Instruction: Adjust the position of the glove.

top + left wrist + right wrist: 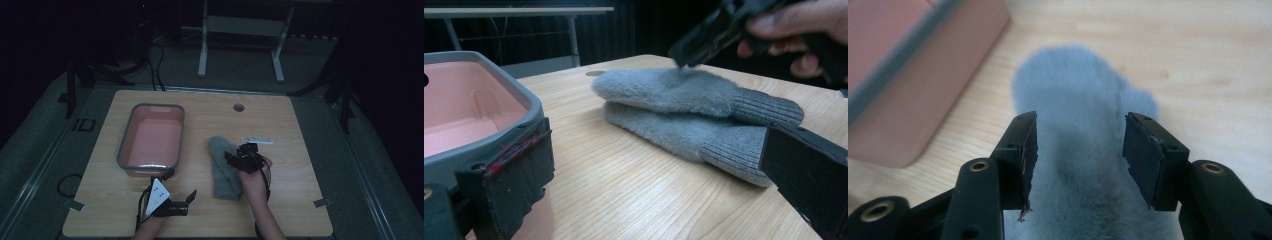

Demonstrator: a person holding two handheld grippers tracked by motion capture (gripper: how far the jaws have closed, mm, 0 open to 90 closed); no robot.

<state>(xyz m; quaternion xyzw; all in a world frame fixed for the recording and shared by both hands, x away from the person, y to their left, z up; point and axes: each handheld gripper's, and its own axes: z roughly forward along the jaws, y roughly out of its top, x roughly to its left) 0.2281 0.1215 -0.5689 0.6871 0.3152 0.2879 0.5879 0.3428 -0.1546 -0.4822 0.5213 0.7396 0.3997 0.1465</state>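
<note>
The desk (295,200), a pale wood-grain top with rounded corners, carries a rectangular tub (151,137) toward its left edge; the tub is smooth pink plastic with a grey rim and is empty. Right of it, near the desk's centre, lie two grey mittens (223,167), one stacked on the other, with plush, fleecy bodies and ribbed knit cuffs that point toward the near edge. A small white slip (257,140) lies just beyond them.

The step in hand appears to be the reach for the top mitten. The right gripper (1080,150) hangs directly over it, jaws released and straddling the fleece without closing on it. The left gripper (187,197) rests by the near edge, in front of the tub, jaws likewise parted and holding nothing.

The next move calls for a short descent and a firm pinch, since soft pile compresses and the lower mitten may drag along.
</note>
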